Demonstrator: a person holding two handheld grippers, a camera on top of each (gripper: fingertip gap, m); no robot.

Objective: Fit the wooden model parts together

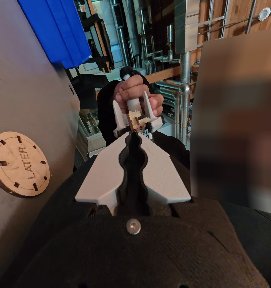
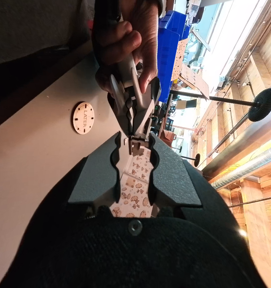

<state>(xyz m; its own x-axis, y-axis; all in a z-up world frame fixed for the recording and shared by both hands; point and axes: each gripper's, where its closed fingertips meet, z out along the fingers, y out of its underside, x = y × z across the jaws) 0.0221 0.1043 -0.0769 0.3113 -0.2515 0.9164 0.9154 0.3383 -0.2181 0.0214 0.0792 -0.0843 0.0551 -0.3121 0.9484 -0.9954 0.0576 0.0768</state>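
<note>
My left gripper [image 1: 134,132] is shut, and its white fingertips pinch the dark edge of a small wooden model assembly [image 1: 137,120] held in the air. The right wrist view shows the same pinch [image 2: 130,134] from the other side. My right gripper [image 2: 135,137] is open around the assembly [image 2: 135,145]. Its right finger [image 2: 153,145] lies against the assembly's side, while its left finger [image 2: 116,145] stands apart from it with a gap showing. The right gripper also shows in the left wrist view [image 1: 139,126], held by a hand.
A round wooden disc [image 1: 19,165] with slots lies on the grey table [image 1: 22,93]; it also shows in the right wrist view [image 2: 83,117]. A printed instruction sheet [image 2: 136,187] lies under the right gripper. A blue bin [image 1: 57,31] stands at the table's far side. Both grippers' tips are close together, under 4 cm apart.
</note>
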